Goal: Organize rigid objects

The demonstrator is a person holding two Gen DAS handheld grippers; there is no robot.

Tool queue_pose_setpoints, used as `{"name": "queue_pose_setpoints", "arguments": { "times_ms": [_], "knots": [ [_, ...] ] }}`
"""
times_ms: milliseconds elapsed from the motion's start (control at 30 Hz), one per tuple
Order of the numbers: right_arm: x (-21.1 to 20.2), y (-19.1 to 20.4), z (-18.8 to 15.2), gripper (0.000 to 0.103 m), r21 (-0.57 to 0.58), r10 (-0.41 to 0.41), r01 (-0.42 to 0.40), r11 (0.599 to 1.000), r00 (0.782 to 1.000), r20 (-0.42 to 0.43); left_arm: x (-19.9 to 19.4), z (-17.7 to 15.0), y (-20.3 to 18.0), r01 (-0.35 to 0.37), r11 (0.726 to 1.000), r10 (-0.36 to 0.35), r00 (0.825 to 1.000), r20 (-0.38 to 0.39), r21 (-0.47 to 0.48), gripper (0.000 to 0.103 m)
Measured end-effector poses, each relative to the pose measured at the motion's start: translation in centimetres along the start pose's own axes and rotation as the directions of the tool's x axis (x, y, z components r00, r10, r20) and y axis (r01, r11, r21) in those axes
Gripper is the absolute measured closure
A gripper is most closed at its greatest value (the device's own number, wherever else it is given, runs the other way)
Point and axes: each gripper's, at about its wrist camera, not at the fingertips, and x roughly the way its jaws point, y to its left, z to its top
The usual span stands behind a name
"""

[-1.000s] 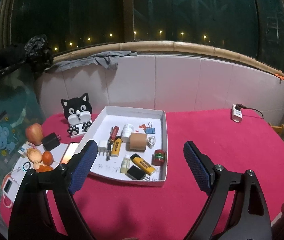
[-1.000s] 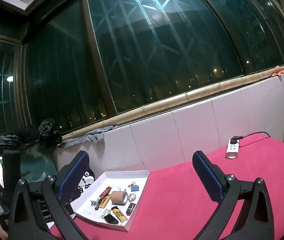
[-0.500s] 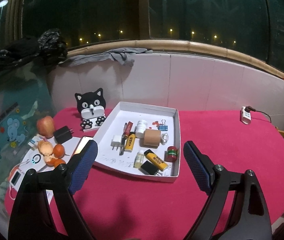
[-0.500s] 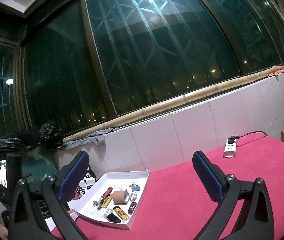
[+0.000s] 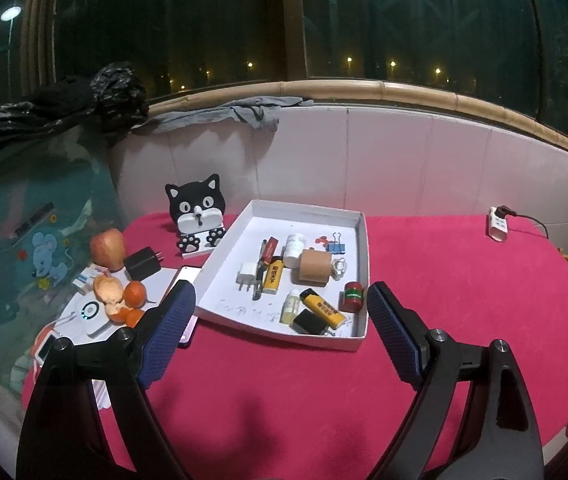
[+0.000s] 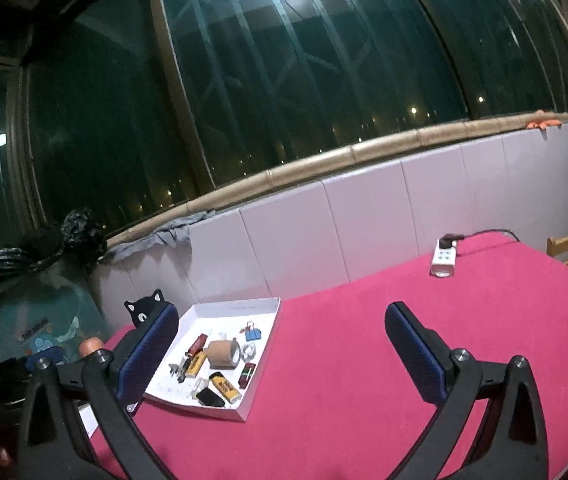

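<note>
A white shallow tray (image 5: 358, 236) sits on the red tablecloth and holds several small objects: a brown tape roll (image 5: 315, 267), a yellow lighter (image 5: 324, 308), a white charger plug (image 5: 247, 275), a white bottle (image 5: 295, 245), a blue binder clip (image 5: 336, 242) and a red-green cylinder (image 5: 353, 297). My left gripper (image 5: 281, 332) is open and empty, held above the table just in front of the tray. My right gripper (image 6: 279, 354) is open and empty, farther back and to the right; the tray (image 6: 269, 334) lies at its lower left.
Left of the tray stand a black cat figure (image 5: 199, 216), an apple (image 5: 107, 243), a black charger (image 5: 142, 263), orange peels (image 5: 117, 297), a phone (image 5: 185, 276) and white devices. A white power strip (image 5: 498, 229) lies at the far right by the tiled wall.
Both grippers have drawn back and shifted, so the tray sits farther away in each view. Jaws stay open. Nothing on the table has moved.
</note>
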Motion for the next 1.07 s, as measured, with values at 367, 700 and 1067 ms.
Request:
{"name": "queue_pose_setpoints", "arguments": {
  "times_ms": [367,700,1067],
  "knots": [
    [-0.33,-0.44,-0.10,0.000,0.021,-0.002,0.002,1.000,1.000,-0.005,0.12,-0.13,0.06,-0.012,1.000,0.012,1.000,-0.010,-0.005,0.015],
    [-0.13,-0.23,-0.43,0.000,0.030,-0.010,0.010,0.999,1.000,-0.015,0.56,-0.07,0.06,-0.012,1.000,0.012,1.000,-0.019,-0.005,0.015],
    [-0.02,-0.24,-0.57,0.000,0.040,-0.013,0.014,0.999,1.000,-0.026,0.85,-0.01,0.07,0.015,1.000,-0.015,1.000,-0.008,-0.009,0.015]
  ]
}}
